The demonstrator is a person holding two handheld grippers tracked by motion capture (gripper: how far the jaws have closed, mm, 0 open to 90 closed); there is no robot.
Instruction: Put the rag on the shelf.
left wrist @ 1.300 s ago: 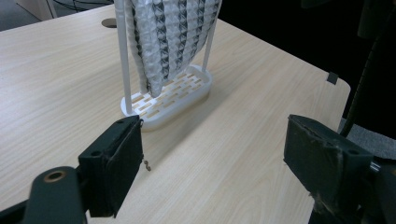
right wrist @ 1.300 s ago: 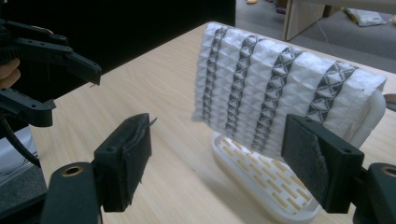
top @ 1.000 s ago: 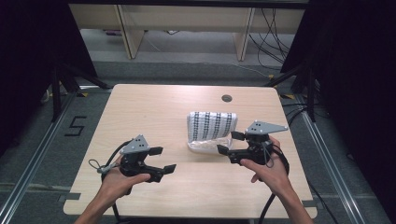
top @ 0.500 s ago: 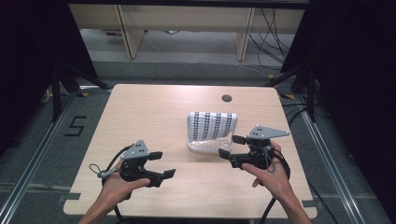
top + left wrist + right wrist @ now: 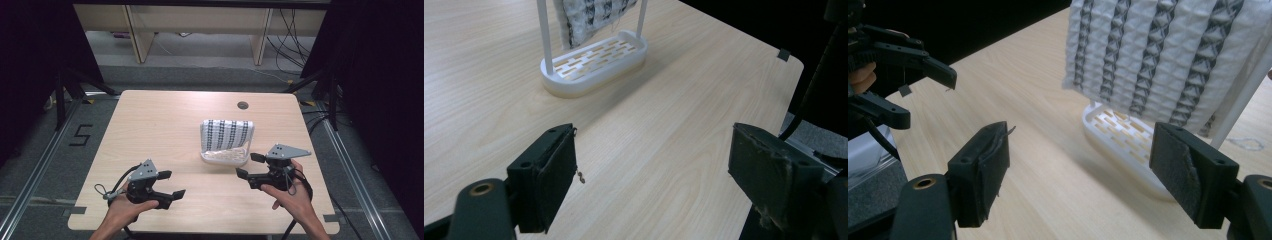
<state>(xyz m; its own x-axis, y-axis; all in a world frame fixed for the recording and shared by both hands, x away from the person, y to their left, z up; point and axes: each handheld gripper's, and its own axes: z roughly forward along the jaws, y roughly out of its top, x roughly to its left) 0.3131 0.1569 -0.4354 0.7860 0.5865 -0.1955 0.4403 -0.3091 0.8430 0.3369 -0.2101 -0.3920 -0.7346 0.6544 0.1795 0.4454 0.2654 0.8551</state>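
Pale wooden table (image 5: 165, 125) seen from above. A white slotted plastic rack (image 5: 226, 157), with a white-and-dark patterned waffle-textured cloth (image 5: 227, 134) draped over its upright frame, stands right of the table's centre. The left gripper (image 5: 169, 184) is held in the person's left hand (image 5: 122, 210) near the front edge, jaws spread wide, holding nothing. The right gripper (image 5: 250, 165), in the right hand (image 5: 292, 195), sits just beside the rack's right end, jaws likewise released and empty. A small round cable hole (image 5: 243, 105) lies near the far edge.
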